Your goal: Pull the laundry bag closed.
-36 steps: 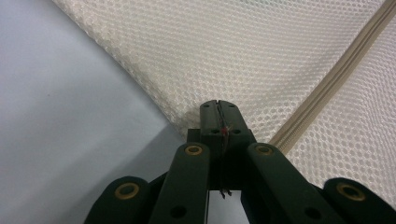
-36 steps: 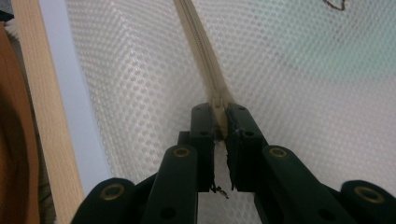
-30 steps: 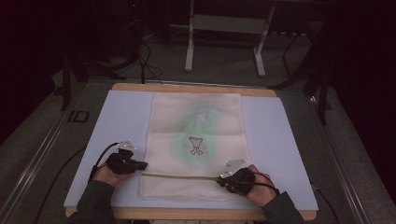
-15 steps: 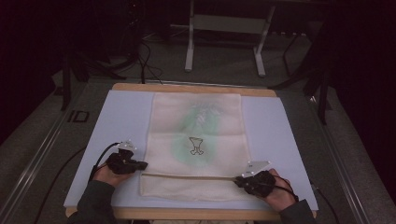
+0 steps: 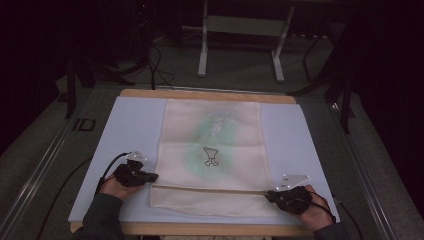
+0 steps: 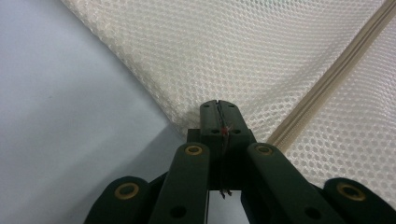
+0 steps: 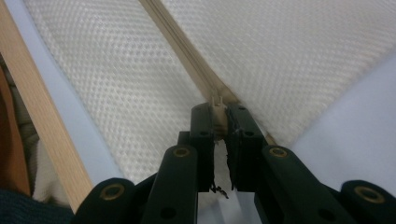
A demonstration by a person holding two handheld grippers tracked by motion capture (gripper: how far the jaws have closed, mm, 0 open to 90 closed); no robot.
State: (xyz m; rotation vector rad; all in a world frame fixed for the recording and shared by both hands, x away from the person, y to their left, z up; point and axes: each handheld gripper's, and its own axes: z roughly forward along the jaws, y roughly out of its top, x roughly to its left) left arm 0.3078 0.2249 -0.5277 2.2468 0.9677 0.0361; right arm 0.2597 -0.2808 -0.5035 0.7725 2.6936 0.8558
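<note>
1. Since a second ago, your right gripper [image 5: 274, 196] has slid outward along the zipper seam [image 5: 210, 188], from a spot inside the bag's right edge to that edge itself; your left gripper [image 5: 151, 176] has stayed at the left edge.
2. You have a cream mesh laundry bag [image 5: 212, 150] lying flat and lengthwise on the middle of the worktop [image 5: 135, 120], with a green garment showing faintly through it and a small dark logo [image 5: 211, 156] near its centre.
3. Your seam runs across the bag near its near end, from one gripper to the other.
4. In the left gripper view, your jaws are pressed together at the bag's mesh edge [image 6: 187, 122], just beside the seam; you cannot tell whether any mesh is caught between them.
5. In the right gripper view, your jaws are nearly closed, pinching the end of the zipper seam [image 7: 218, 108] between their tips.
6. Your hands rest on the pale blue mat at the near corners, and the wooden worktop edge [image 7: 42, 121] runs just beyond the mat.
</note>
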